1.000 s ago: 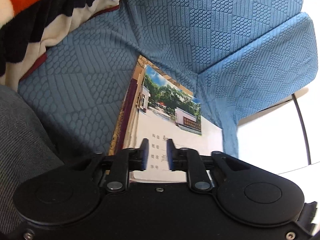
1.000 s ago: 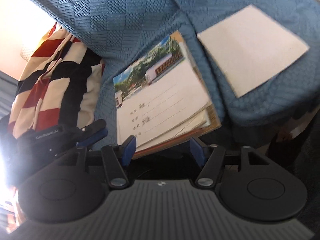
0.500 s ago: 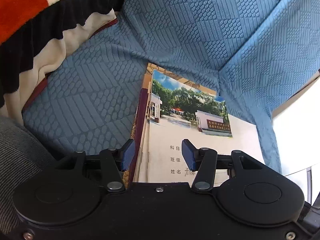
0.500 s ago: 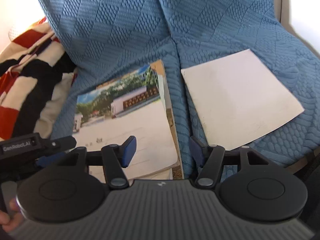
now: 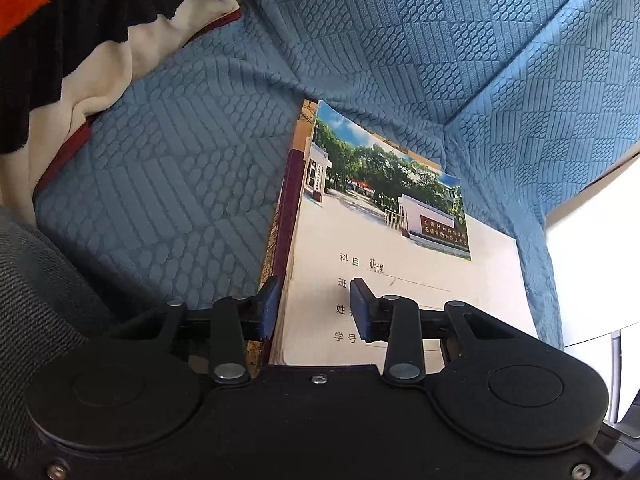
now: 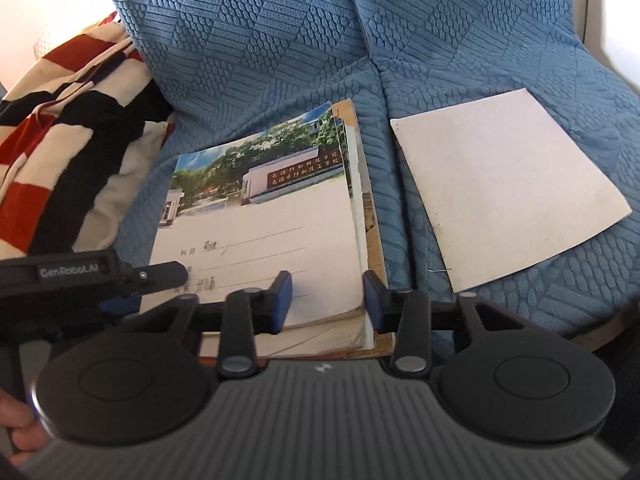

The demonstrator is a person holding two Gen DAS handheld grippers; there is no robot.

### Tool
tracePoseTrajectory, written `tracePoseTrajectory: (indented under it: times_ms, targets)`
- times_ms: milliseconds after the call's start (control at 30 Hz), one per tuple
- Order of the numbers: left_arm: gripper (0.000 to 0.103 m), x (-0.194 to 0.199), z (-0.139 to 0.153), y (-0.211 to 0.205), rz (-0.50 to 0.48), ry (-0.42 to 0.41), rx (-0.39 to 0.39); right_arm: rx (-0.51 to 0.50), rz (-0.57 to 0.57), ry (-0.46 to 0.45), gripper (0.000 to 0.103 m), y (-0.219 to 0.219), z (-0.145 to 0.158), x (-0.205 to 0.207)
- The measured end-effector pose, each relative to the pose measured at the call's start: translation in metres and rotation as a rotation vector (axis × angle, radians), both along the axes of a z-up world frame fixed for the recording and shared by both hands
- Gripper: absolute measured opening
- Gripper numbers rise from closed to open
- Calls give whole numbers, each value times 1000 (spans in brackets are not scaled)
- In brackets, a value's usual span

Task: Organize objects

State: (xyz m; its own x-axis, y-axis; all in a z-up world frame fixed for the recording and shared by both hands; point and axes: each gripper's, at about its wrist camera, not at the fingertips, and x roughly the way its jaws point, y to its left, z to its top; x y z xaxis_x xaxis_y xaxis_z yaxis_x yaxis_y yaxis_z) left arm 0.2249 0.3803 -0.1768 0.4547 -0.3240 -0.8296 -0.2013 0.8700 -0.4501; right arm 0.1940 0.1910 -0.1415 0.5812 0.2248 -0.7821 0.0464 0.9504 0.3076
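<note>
though the books already sit stacked on the blue sofa, i judge the loose sheet lying apart to their right still needs gathering. my left gripper and right gripper are both narrowing over the stack's near corners, not yet pinching.

Sofa cover blue, quilted; blanket red-black-cream striped.
</note>
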Motion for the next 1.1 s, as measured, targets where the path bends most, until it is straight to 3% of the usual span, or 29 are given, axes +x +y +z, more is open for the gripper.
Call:
tracePoseTrajectory:
  times_ms: [200, 567, 767, 1100]
  targets:
    - [33, 0, 2, 0, -10, 4, 7, -5, 12, 6, 25, -4, 3, -5]
    - [34, -1, 6, 0, -22, 6, 10, -6, -7, 9, 24, -5, 11, -6]
    - [34, -8, 26, -4, -39, -32, 51, -30, 6, -83, 24, -7, 46, -7]
    - [38, -15, 94, -18, -97, -150, 89, -28, 57, -235, 23, -12, 118, -16]
